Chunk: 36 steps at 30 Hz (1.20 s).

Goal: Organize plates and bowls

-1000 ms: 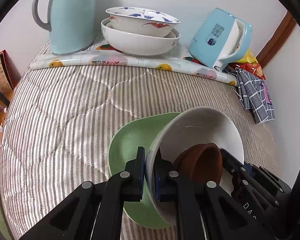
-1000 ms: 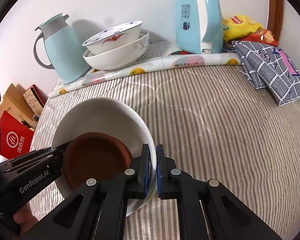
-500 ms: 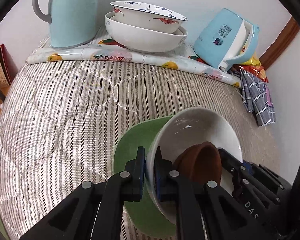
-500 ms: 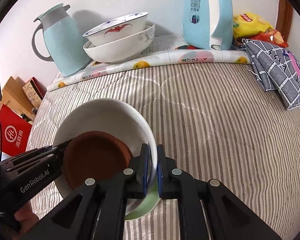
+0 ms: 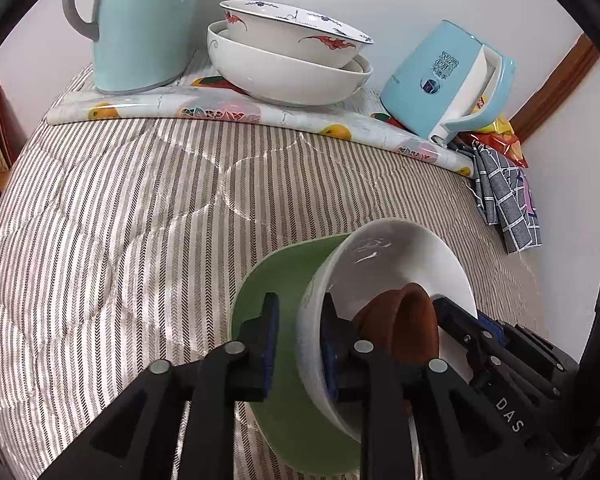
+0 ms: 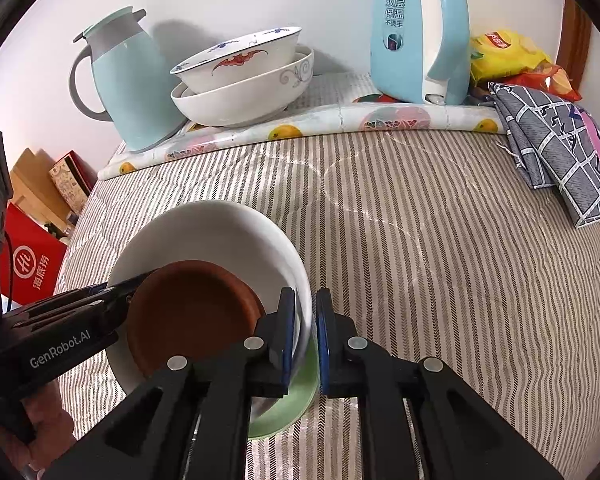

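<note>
Nesting: brown saucer point(image 6: 192, 312) inside white bowl point(image 6: 220, 232), bowl on green plate point(image 5: 276, 280), on striped quilt point(image 6: 420, 240). Left tongs point(image 5: 296, 340) and right tongs point(image 6: 302, 336) straddle the bowl's rim, both narrowly parted and opening.

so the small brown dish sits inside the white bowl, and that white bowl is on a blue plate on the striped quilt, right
Not quite. The small brown dish does sit inside the white bowl over the striped quilt, but the plate beneath the bowl is green, not blue. The left wrist view shows it most clearly; its rim also peeks out in the right wrist view.
</note>
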{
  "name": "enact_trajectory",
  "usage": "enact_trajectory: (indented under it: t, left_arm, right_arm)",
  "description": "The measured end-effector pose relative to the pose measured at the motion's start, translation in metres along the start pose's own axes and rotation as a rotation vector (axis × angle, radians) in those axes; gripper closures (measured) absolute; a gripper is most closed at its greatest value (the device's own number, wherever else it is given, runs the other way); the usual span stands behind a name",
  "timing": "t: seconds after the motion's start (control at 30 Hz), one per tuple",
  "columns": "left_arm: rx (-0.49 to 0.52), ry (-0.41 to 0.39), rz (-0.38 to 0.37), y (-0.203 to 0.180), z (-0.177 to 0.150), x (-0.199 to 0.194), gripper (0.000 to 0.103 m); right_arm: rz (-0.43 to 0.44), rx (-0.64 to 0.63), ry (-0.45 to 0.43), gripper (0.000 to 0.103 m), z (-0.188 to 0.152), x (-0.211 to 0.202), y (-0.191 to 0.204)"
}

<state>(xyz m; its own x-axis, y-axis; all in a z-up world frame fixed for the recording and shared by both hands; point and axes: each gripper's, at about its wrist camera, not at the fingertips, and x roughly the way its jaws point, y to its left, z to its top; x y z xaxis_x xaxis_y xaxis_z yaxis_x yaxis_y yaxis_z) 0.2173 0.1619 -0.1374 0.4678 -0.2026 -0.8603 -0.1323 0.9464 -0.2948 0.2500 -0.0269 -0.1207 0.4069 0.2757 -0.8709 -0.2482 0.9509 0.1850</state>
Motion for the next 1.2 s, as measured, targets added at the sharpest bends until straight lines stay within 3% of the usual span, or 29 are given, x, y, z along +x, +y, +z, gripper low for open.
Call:
enact_trajectory:
  t: [0.47,0.73,1.0,1.2]
  left_arm:
    - [0.003,0.0,-0.003,0.006,-0.008,-0.016,0.072]
    - [0.012,-0.036,0.029,0.002,-0.02,-0.038,0.067]
    - [0.016,-0.099,0.054,-0.005,-0.043,-0.074,0.058]
    - [0.055,-0.176,0.061,-0.026,-0.066,-0.106,0.051]
  right_arm:
    - [0.007,-0.006,-0.014,0.081,-0.01,-0.012,-0.001]
    - [0.008,-0.023,-0.038,0.067,-0.022,-0.03,0.003]
    - [-0.024,-0.062,-0.109,0.056,-0.043,-0.074,0.005]
    - [-0.065,-0.067,-0.175,0.042,-0.066,-0.117,-0.001]
